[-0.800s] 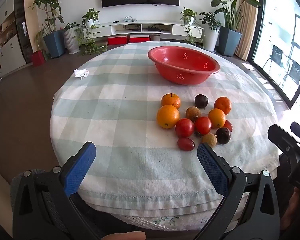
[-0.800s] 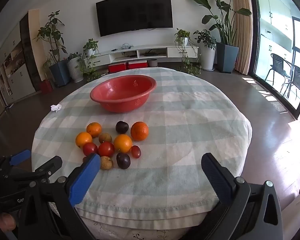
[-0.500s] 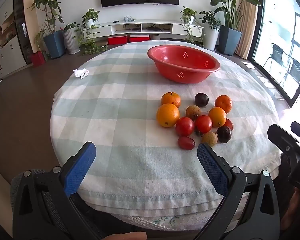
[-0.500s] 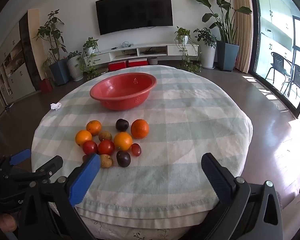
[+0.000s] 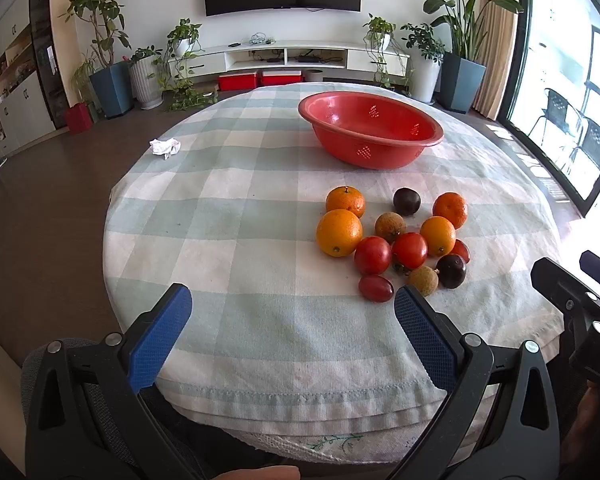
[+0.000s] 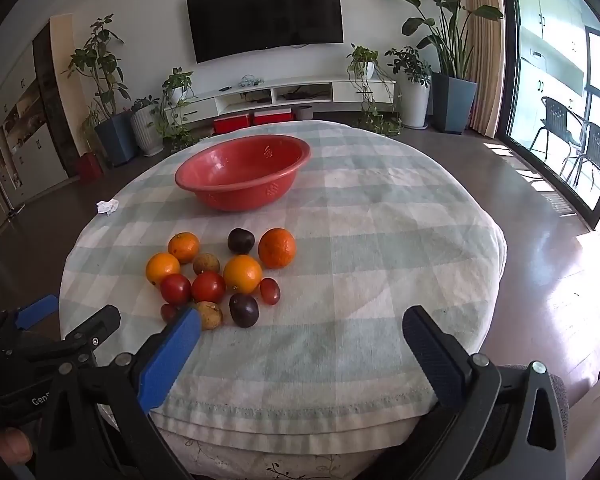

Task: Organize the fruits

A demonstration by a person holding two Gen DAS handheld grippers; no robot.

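One red bowl (image 5: 370, 136) sits on the far half of the round table (image 5: 228, 216), which wears a pale green and white check cloth. The bowl holds nothing. The fruit (image 5: 396, 244) lies in one loose cluster on the cloth, nearer than the bowl and apart from it.

Counting the pile from the right wrist view: four oranges (image 6: 242, 274), two round red tomatoes (image 6: 208, 287), two small oblong red ones (image 6: 269, 290), two dark purple fruits (image 6: 244, 310) and two brownish rough-skinned ones (image 6: 206, 264). That makes twelve pieces.

One crumpled white tissue (image 5: 165, 147) lies alone near the table's left edge, well apart from everything else.

The left gripper (image 5: 292, 320) hangs over the near edge of the table, its two blue-padded jaws spread wide with nothing between them. The right gripper (image 6: 300, 336) does the same just beside it, jaws spread wide and holding nothing; its left pad overlaps the near edge of the pile in its own view.

The only writing I can read is on the left gripper's black body, in white: "Gen", cut off. On the right gripper's body a "D" and part of another letter show; the rest is out of frame.
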